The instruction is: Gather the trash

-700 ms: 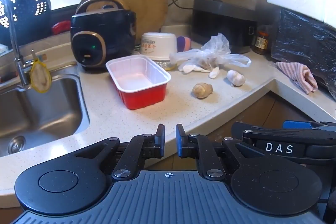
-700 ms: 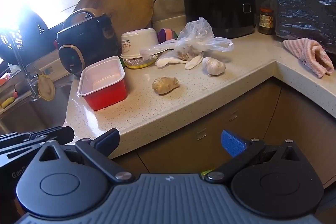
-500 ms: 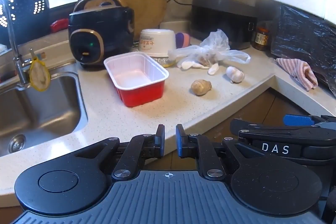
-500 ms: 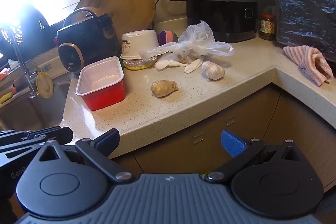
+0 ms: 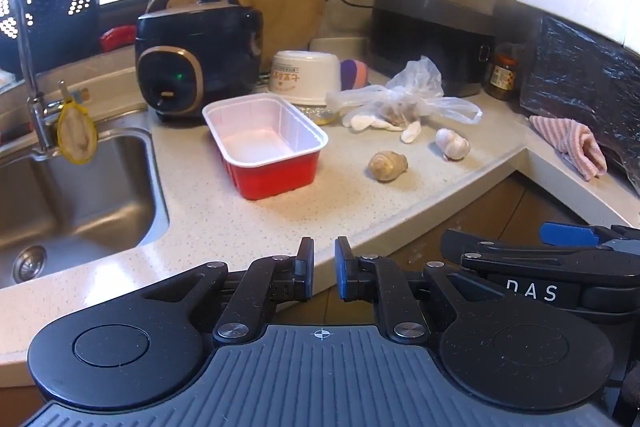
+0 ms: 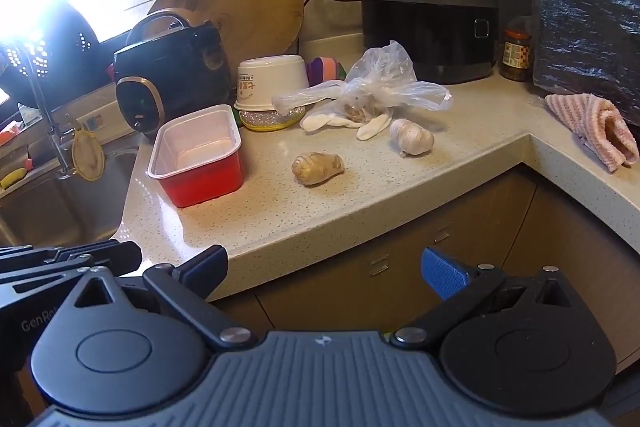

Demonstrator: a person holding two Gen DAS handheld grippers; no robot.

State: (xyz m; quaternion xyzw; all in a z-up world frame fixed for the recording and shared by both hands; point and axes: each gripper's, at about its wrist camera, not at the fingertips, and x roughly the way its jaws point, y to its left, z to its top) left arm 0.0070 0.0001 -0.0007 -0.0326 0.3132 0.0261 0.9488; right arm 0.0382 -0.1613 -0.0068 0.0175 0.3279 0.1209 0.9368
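A clear plastic bag veils brownish contents too blurred to identify. Just in front of the bag lie white peel scraps, a garlic bulb and a ginger knob, its long axis running left to right. All sit on the counter, well beyond both grippers. The left gripper is nearly clenched, empty; the right gripper is spread wide, empty.

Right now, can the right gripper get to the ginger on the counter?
Probably yes. The right gripper has its jaws wide open and empty, and the ginger lies alone on the counter near the front edge, with nothing between them.
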